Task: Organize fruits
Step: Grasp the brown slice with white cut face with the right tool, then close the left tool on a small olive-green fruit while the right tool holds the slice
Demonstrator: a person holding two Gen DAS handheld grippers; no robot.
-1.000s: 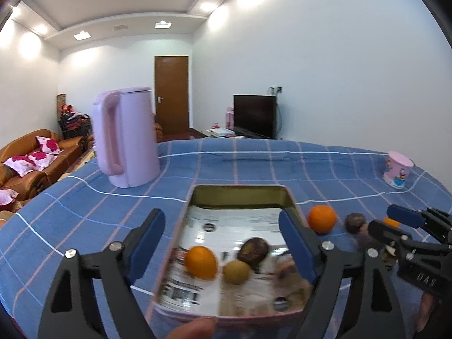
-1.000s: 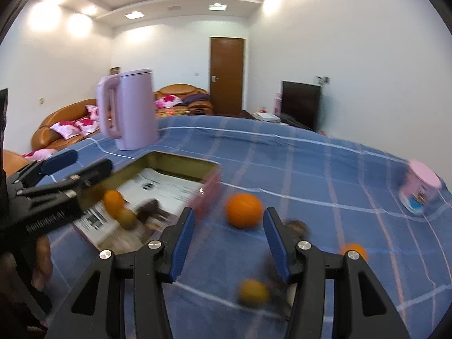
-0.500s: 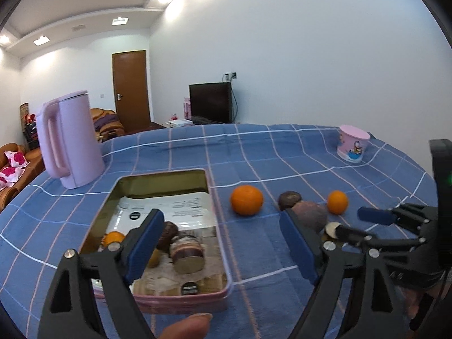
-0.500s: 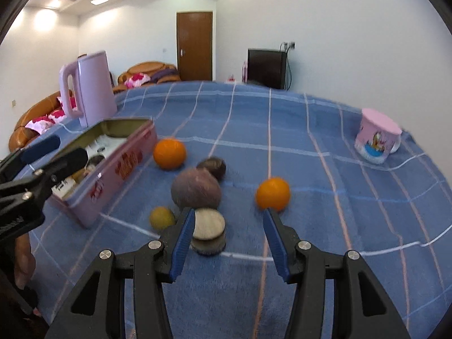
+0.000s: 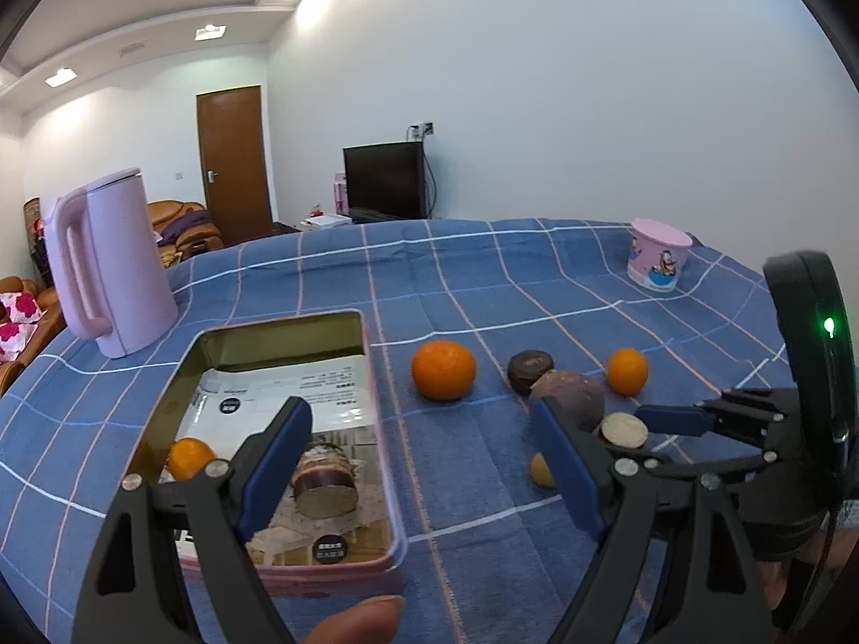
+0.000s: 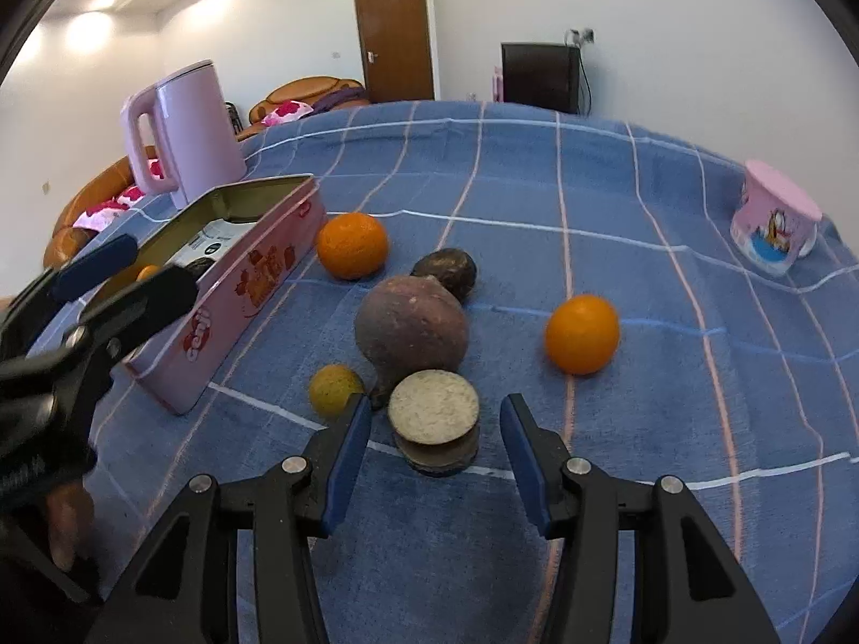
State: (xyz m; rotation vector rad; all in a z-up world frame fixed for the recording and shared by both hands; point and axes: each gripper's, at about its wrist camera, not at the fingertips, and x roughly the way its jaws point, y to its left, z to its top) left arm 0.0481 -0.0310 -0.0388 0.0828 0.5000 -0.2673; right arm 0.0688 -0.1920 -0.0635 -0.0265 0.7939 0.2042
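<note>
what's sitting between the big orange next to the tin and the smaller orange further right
In the right wrist view, a small dark round fruit and a large purple fruit lie between the big orange and the smaller orange.

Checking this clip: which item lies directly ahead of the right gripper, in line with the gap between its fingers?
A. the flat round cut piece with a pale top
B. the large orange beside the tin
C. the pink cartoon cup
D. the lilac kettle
A. In the right wrist view the right gripper points at the flat round cut piece, which sits just beyond the fingertips; the jaws are closing and do not yet touch it.
</note>
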